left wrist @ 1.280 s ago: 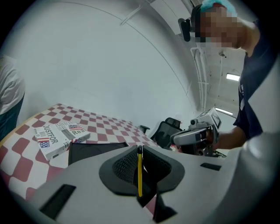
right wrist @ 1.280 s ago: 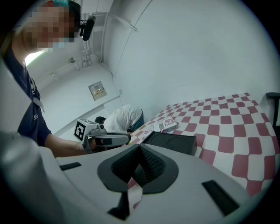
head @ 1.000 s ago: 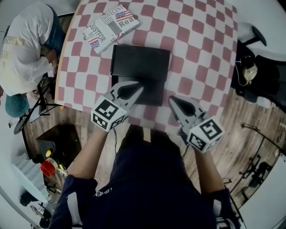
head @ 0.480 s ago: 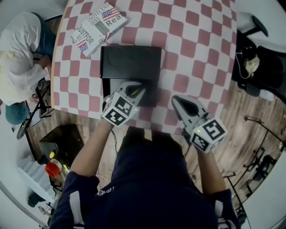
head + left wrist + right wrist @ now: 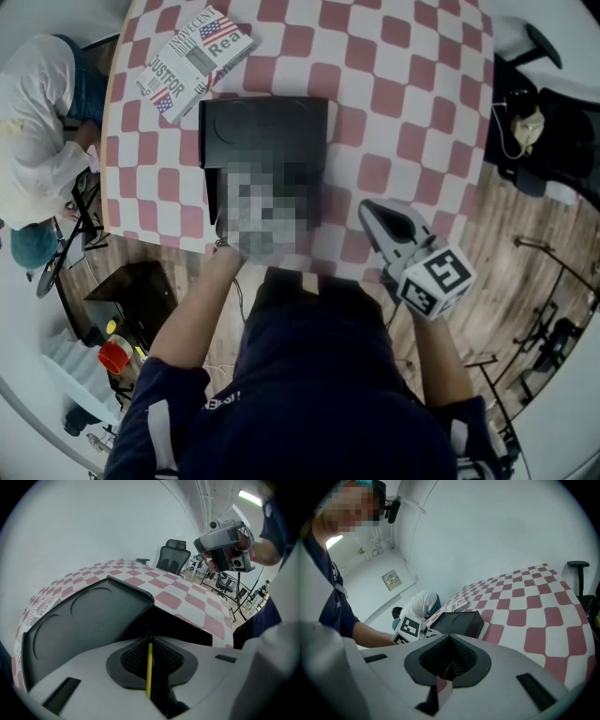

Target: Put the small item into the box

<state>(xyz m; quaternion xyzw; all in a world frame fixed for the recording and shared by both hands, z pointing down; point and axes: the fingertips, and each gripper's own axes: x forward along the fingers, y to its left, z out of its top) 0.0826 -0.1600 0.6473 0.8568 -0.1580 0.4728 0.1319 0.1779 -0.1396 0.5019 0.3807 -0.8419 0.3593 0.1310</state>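
A black box [image 5: 267,131] lies on the red-and-white checked table [image 5: 412,94], its flat lid [image 5: 89,620] with round embossed shapes to the far side. My left gripper [image 5: 148,632] hangs right over the box's near, darker part [image 5: 187,629]. It is shut on a thin yellow small item [image 5: 149,670], seen edge-on between the pads. A mosaic patch covers this gripper in the head view. My right gripper [image 5: 380,217] is shut with nothing in it, held above the table's near edge to the right of the box.
A printed magazine [image 5: 187,56] lies at the table's far left corner. A person in white [image 5: 37,141] crouches left of the table. Dark chairs and gear [image 5: 544,141] stand on the wooden floor to the right. An office chair [image 5: 173,555] stands beyond the table.
My left gripper has moved forward from the table's near edge to over the box, still shut on the yellow item. The right gripper has barely moved.
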